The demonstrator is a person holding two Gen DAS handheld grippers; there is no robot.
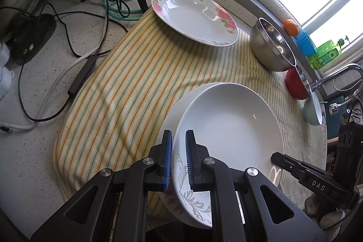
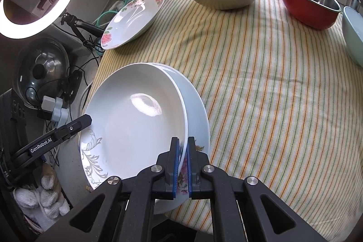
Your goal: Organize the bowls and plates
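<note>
Both angled down: my left claw (image 1: pixel 178 160) and right claw (image 2: pixel 183 165) each pinch the glossy white plate (image 1: pixel 229 128) by its rim.

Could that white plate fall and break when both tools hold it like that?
Maybe. The left tool and the right tool each pinch only the rim of the white plate, so it could slip. It hangs tilted over another plate and might chip it. The striped cloth droops over the counter edge and could slide.
</note>
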